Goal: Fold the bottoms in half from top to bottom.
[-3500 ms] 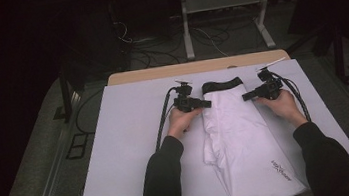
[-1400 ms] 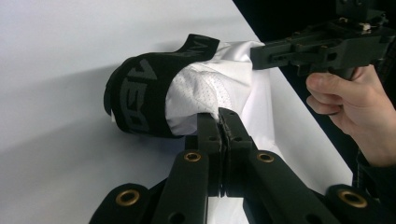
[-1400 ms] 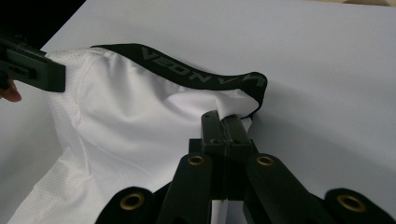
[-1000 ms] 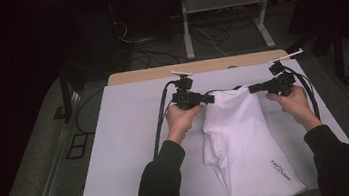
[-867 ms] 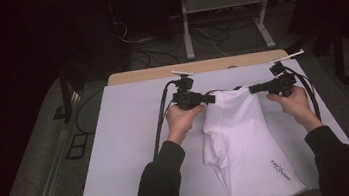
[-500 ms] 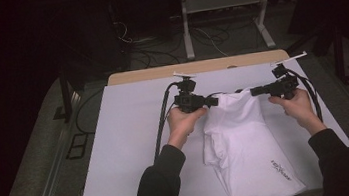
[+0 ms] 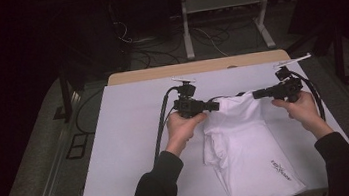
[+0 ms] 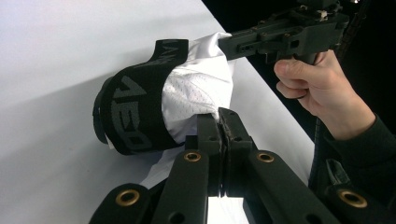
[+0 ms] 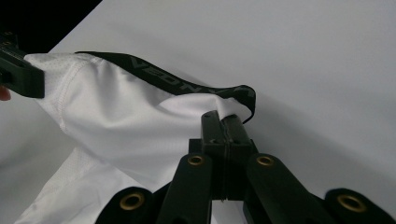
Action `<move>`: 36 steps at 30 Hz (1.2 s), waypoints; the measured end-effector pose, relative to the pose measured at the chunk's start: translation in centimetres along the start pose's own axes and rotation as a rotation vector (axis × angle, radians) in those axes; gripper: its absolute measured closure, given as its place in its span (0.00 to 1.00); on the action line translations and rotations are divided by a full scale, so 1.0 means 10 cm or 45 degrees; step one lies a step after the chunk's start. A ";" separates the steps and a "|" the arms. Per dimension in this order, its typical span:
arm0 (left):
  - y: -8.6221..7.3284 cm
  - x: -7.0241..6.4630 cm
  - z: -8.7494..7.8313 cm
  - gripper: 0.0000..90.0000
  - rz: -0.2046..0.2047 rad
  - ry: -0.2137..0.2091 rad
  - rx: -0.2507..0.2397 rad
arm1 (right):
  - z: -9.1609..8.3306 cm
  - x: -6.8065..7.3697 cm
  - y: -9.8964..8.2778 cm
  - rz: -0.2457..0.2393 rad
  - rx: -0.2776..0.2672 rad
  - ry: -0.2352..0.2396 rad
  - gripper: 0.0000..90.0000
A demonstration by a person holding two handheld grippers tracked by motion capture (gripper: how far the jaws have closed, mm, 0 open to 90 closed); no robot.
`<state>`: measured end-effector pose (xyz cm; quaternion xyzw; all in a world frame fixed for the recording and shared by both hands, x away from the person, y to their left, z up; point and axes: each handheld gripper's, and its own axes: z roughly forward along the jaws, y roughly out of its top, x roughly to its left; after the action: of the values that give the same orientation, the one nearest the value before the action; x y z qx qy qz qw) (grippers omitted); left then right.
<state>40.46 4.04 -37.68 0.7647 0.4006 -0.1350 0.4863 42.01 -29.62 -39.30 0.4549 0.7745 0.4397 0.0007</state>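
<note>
Shorts (image 7: pixel 248 144) | waistband stretched between both tongs (white mesh) | tongs clamped on it

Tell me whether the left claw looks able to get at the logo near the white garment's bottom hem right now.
Probably not: the left claw is shut on the white garment near its waistband, far from the logo.

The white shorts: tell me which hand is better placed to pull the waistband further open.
Right, probably. The right gripper pinches the white shorts with bare table cover beyond it; the left gripper sits over the bunched middle.
</note>
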 end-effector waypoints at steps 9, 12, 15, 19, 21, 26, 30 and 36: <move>-0.07 -0.05 0.00 0.97 0.018 -0.031 0.006 | -0.05 0.04 -0.06 -0.016 0.012 0.008 0.98; -0.10 -0.09 -0.01 0.97 0.029 -0.046 0.008 | -0.08 0.06 -0.09 -0.026 0.020 0.012 0.98; -0.12 -0.10 -0.01 0.97 0.032 -0.055 0.010 | -0.09 0.06 -0.10 -0.026 0.018 0.018 0.98; -0.16 -0.11 0.00 0.97 0.033 -0.065 0.013 | -0.11 0.07 -0.15 -0.023 0.015 0.029 0.98; -0.18 -0.11 0.00 0.97 0.035 -0.072 0.015 | -0.11 0.08 -0.17 -0.025 0.018 0.034 0.98; -0.24 -0.14 -0.01 0.97 0.040 -0.094 0.018 | -0.13 0.10 -0.22 -0.035 0.036 0.038 0.98; -0.27 -0.18 -0.01 0.97 0.047 -0.106 0.024 | -0.15 0.13 -0.25 -0.036 0.038 0.045 0.98; -0.30 -0.23 0.00 0.97 0.051 -0.131 0.044 | -0.18 0.15 -0.29 -0.042 0.051 0.053 0.98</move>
<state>36.74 3.57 -38.25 0.7729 0.3573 -0.1710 0.4957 38.40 -30.34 -39.58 0.4327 0.7904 0.4332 -0.0174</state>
